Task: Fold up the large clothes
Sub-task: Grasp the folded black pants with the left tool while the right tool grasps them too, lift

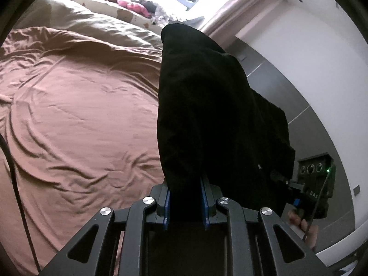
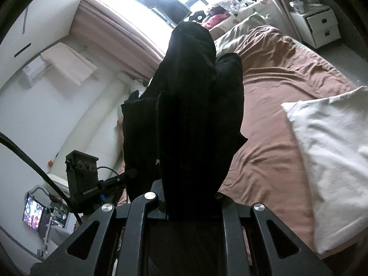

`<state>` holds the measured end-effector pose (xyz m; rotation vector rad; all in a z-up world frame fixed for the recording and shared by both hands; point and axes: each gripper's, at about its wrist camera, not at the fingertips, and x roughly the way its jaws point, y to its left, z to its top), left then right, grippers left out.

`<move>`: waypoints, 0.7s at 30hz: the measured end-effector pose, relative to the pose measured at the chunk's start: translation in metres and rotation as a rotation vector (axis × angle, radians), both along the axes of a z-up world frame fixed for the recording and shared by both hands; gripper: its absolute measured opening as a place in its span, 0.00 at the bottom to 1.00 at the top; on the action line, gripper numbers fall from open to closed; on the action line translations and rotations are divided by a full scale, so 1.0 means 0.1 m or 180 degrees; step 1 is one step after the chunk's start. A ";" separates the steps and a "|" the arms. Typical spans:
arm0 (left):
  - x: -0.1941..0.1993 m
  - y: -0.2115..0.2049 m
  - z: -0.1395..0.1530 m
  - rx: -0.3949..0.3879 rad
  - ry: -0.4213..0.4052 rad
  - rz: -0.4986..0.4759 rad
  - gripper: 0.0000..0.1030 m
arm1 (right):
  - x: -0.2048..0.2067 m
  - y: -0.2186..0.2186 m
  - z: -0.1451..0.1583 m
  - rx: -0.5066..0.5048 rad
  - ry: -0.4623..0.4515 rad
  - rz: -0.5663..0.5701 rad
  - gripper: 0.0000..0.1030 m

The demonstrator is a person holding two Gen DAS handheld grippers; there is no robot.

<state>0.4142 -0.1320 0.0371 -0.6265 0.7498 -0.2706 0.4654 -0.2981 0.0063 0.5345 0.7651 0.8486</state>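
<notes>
Item 1, black garment [image 1: 207, 105]: I have it lifted clear above the bed, hanging in thick bunched folds that run away from both cameras. In my right view the same garment [image 2: 193, 115] fills the middle of the frame, with a small pale mark on the cloth near the bottom edge.

Item 2, left tongs [image 1: 185, 203]: blue-lined fingers closed onto a fold of the garment, cloth packed between them.

Item 3, right tongs [image 2: 191, 207]: closed around another fold; the cloth drapes over the fingertips and hides most of them. In the left view I see the right tongs' body [image 1: 315, 184] just beside the garment's lower right edge, a green light lit on it. In the right view the left tongs' body [image 2: 82, 179] sits to the lower left, close to the cloth.

Item 4, bed [image 1: 76, 119]: brown wrinkled sheet, under the garment.

Item 5, beige pillow [image 1: 76, 16]: at the far end of the bed.

Item 6, white pillow [image 2: 331, 161]: on the bed's right side.

Item 7, white drawer unit [image 2: 322, 27]: beyond the bed, far right.
</notes>
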 end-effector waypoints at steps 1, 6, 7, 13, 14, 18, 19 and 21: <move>0.03 -0.11 0.04 -0.0010 -0.0016 -0.0017 0.21 | 0.01 -0.10 0.06 -0.0017 -0.0007 -0.0016 0.12; 0.16 -0.53 0.17 -0.0003 -0.0115 -0.0124 0.21 | -0.08 -0.67 0.24 -0.0074 -0.0151 -0.0119 0.12; 0.21 -0.64 0.19 -0.0015 -0.0136 -0.0159 0.21 | -0.07 -0.77 0.26 -0.0053 -0.0154 -0.0145 0.12; 0.50 -1.11 0.16 -0.0179 -0.0139 -0.0257 0.21 | -0.04 -1.25 0.32 -0.0072 -0.0132 -0.0242 0.12; 0.55 -1.18 0.14 -0.0198 -0.0118 -0.0259 0.21 | -0.03 -1.30 0.34 -0.0114 -0.0135 -0.0258 0.12; 0.71 -1.46 0.08 -0.0220 -0.0071 -0.0319 0.21 | 0.03 -1.50 0.43 -0.0287 -0.0133 -0.0361 0.12; 0.77 -1.55 0.05 -0.0242 -0.0050 -0.0354 0.21 | 0.04 -1.54 0.44 -0.0305 -0.0122 -0.0395 0.12; 0.84 -1.66 -0.01 -0.0269 -0.0016 -0.0403 0.21 | 0.07 -1.62 0.45 -0.0347 -0.0088 -0.0478 0.12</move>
